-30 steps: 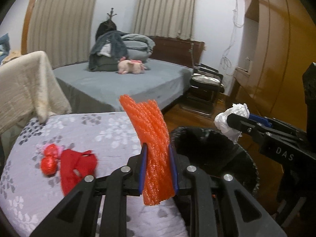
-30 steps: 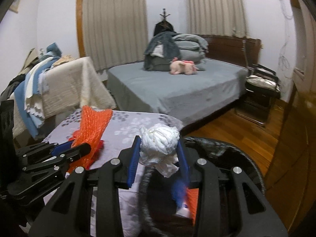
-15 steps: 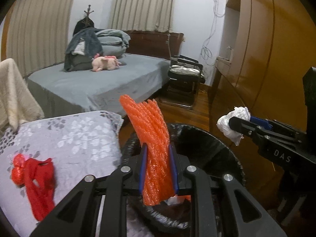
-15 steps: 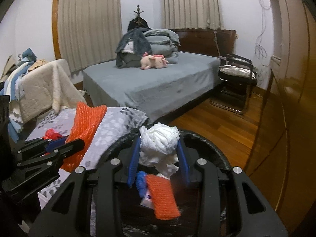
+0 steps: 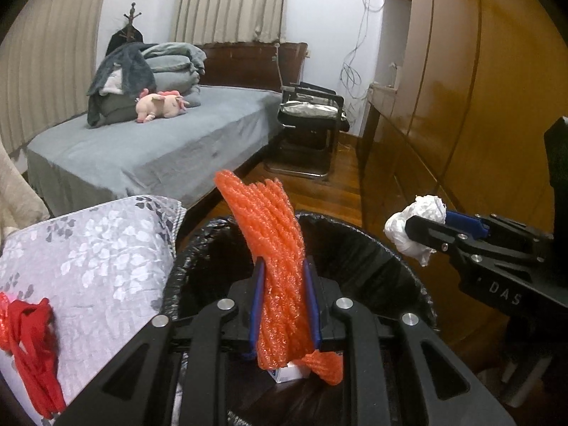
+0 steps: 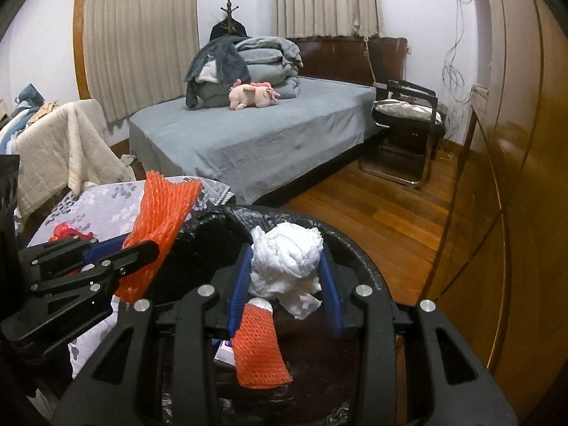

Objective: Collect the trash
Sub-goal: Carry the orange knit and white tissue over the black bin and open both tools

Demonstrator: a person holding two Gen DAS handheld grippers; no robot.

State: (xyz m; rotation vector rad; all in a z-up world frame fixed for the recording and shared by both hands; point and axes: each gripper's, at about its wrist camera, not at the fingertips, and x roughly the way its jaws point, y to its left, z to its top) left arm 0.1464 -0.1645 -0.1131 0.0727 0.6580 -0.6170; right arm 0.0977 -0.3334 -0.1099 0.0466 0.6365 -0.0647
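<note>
Both grippers are parked right over the bin [image 5: 408, 248], so this looks like the drop-off step. The left gripper [image 5: 282, 301] has its fingers clenched on an orange foam net [image 5: 269, 234], hanging above the bin's mouth. The right gripper [image 6: 284, 284] is just beside it, grasping a white tissue wad [image 6: 287, 255], also above the bin. Down inside there's another orange net [image 6: 259, 348] and a small box already lying at the bottom. Next move, I'd say: just let go, nothing blocks the fall. Left of the bin, the flowery counter [image 5: 88, 255] has a red scrap [image 5: 32, 348] waiting, probably next up. Beyond the bin are the wood floor, a chair [image 6: 408, 135] and the bed [image 6: 266, 135], well apart.
</note>
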